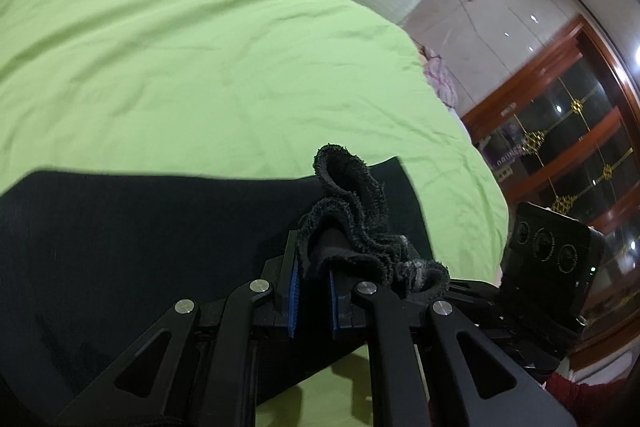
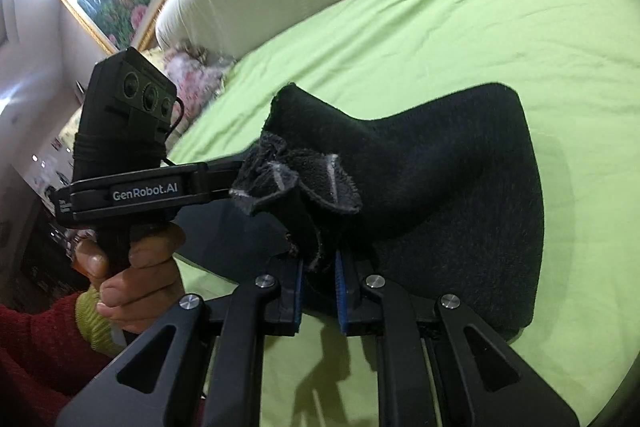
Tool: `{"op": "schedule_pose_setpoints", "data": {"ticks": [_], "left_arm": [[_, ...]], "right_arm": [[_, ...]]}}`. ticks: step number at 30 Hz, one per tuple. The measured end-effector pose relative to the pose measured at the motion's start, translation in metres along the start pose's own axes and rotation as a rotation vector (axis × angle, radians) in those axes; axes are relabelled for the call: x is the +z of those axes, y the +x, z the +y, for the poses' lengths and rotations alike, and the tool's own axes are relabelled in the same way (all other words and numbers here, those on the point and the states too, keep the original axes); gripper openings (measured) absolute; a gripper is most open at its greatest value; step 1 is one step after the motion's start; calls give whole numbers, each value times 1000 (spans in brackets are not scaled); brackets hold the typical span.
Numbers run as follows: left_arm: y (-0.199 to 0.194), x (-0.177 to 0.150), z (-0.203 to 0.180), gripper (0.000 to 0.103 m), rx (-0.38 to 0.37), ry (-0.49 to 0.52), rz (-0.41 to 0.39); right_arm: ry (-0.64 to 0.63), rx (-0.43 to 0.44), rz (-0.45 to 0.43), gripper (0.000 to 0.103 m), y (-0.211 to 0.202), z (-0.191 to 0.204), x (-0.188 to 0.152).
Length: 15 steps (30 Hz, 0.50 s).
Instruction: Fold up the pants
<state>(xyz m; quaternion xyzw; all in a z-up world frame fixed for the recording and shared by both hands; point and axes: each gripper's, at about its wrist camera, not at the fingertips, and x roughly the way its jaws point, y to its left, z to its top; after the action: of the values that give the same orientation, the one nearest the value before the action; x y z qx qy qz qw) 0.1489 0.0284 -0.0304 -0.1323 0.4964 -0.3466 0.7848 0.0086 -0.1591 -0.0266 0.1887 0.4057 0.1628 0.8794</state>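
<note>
Left gripper (image 1: 314, 281) fingers nearly closed, pinching black pants (image 1: 140, 227) hem; right gripper (image 2: 318, 279) likewise clamps hem (image 2: 304, 187). Green sheet (image 1: 180, 67) at 12 o'clock.

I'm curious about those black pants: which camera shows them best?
The right wrist view: the black pants show most of their outline on the green sheet. The left wrist view shows only a flat dark stretch and the bunched edge in the left gripper.

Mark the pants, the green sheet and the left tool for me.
pants (image 2: 460, 187), right wrist view, flat black fabric.
green sheet (image 1: 180, 67), left wrist view, bare middle.
left tool (image 1: 313, 275), left wrist view, between its fingertips, clamped on the pants edge.
</note>
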Motion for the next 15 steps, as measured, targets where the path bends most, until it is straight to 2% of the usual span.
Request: {"op": "schedule_pose_setpoints", "data": {"ticks": [3,6,8,11,15], "left_arm": [[0,-5,12,12,20,-50,-7],[-4,-6,21,13,34,-90,-24],[-8,-8,26,17,46,-111,-37],[-17,-13,34,25,60,-142,-56],[-32,-22,40,35,89,-179,-90]], "right_arm": [[-3,-11,17,24,6,1,1],[-21,-8,31,37,9,5,1],[-38,-5,39,49,12,12,1],[-54,-11,49,55,15,19,1],[-48,3,67,56,14,17,-3]]}}
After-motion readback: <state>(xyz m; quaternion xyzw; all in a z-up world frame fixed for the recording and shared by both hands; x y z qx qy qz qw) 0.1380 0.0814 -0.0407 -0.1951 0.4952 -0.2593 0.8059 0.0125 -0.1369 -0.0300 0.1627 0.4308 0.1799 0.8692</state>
